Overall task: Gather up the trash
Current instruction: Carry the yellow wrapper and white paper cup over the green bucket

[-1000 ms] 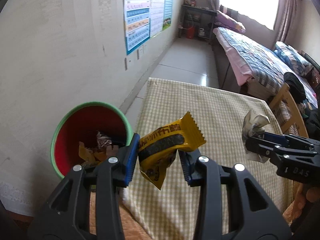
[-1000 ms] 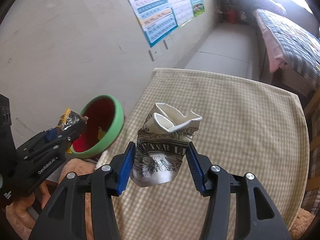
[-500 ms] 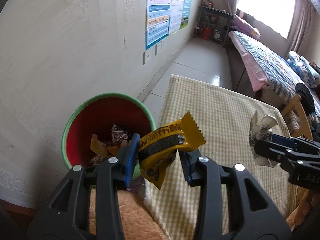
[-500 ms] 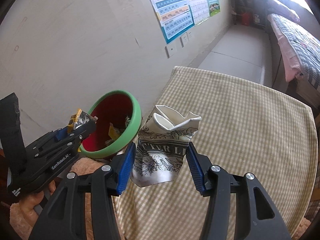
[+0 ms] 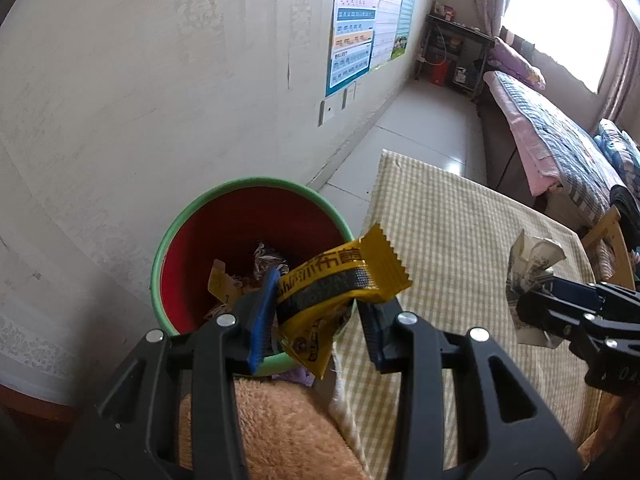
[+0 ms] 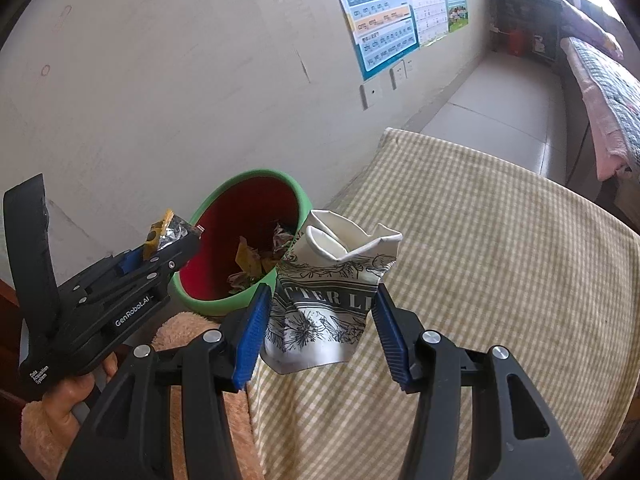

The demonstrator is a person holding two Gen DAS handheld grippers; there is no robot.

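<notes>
Trash is held in both grippers. A yellow wrapper is clamped between the blue pads of the left gripper and is carried at the near rim of the bin, partly over its mouth. The bin, green outside and red inside, is seen to hold other wrappers at its bottom, and it stands by the wall, just beside the checked table. A crushed paper cup is pinched by the right gripper above the table's edge, near the bin. An orange towel is visible below the left gripper. Posters are hung on the wall.
</notes>
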